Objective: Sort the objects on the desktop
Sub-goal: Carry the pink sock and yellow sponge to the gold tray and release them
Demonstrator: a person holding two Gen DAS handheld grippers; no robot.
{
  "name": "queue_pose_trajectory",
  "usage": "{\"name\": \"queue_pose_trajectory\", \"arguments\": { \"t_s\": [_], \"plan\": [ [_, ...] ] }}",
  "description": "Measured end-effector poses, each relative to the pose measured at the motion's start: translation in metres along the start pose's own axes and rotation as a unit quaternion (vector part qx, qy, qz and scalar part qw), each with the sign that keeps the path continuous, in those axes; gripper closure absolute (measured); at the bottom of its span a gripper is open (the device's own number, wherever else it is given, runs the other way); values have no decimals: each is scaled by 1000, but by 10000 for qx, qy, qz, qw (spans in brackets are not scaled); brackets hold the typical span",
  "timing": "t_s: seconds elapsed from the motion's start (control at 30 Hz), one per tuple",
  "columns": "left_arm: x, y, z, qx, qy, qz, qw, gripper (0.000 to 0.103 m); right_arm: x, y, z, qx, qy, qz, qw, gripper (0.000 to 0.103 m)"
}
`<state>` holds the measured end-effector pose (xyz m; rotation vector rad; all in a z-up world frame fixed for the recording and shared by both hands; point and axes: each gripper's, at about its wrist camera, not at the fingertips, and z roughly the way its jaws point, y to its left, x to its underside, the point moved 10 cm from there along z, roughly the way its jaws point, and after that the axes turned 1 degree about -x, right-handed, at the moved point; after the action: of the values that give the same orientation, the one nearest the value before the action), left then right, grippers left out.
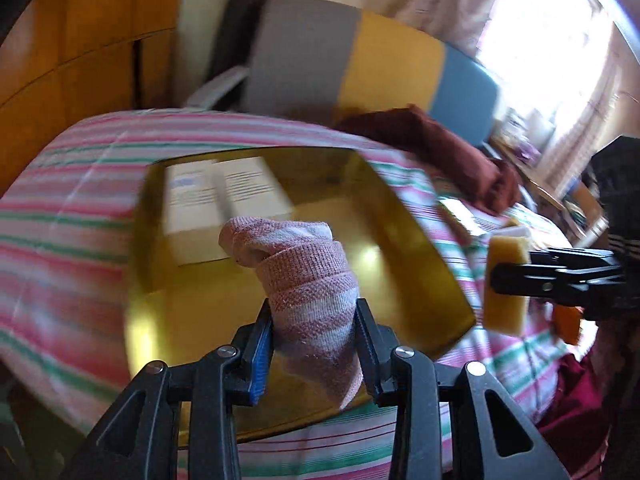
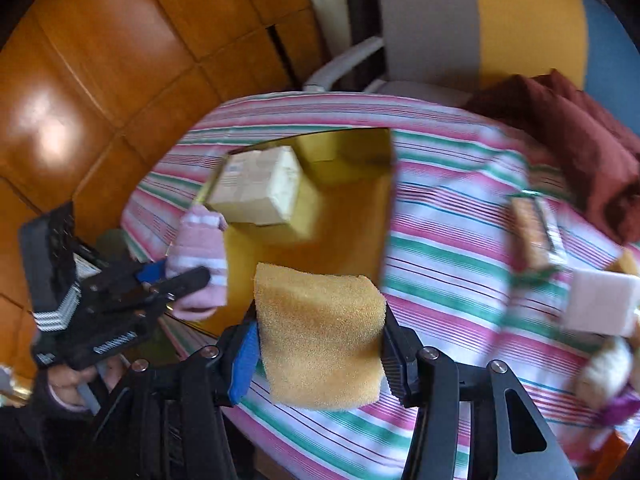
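A rolled pink-and-white striped sock [image 1: 308, 280] is gripped between the pads of the left claw [image 1: 314, 320], held in the air above a shallow yellow tray [image 1: 420, 248]. The right claw [image 2: 320, 344] is closed on a yellow sponge [image 2: 320, 336], which hangs over the near edge of the same tray. In the left wrist view that sponge [image 1: 506, 280] shows at the right, just past the tray's right rim. Inside the tray, at its far left, lies a white box [image 1: 224, 208] with printed text, blurred. The tray rests on a tabletop covered by a cloth [image 1: 72, 216] striped pink, green and white. To the right on the cloth lie a dark red folded fabric [image 2: 580, 136], a wrapped bar [image 2: 534, 232] and a pale pink block [image 2: 600, 300]. Behind the tabletop stands a chair [image 1: 360, 60] with grey, yellow and blue panels, and beside it wooden cabinet panels [image 2: 120, 60].
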<state>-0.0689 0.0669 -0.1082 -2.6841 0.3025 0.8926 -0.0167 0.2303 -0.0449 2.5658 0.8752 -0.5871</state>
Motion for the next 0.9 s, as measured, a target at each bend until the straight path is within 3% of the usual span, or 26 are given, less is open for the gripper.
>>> {"name": "queue_pose_trajectory", "arguments": {
  "t_s": [0.2, 0.4, 0.57, 0.73, 0.9],
  "plan": [
    [16, 43, -1, -397, 127, -352, 9985, 60, -8, 43, 45, -396, 273, 51, 9988, 45],
    [23, 56, -10, -429, 80, -519, 9977, 54, -2, 59, 74, -854, 470, 366, 9946, 29],
    [19, 56, -13, -355, 18, -676, 9971, 53, 3, 49, 64, -745, 345, 462, 9956, 29],
    [10, 41, -19, -224, -71, -529, 9983, 53, 13, 29, 41, -543, 197, 578, 9967, 27],
    [6, 14, -18, 8, -48, -281, 9996, 53, 30, -5, 16, -64, 59, 783, 9969, 22]
  ]
}}
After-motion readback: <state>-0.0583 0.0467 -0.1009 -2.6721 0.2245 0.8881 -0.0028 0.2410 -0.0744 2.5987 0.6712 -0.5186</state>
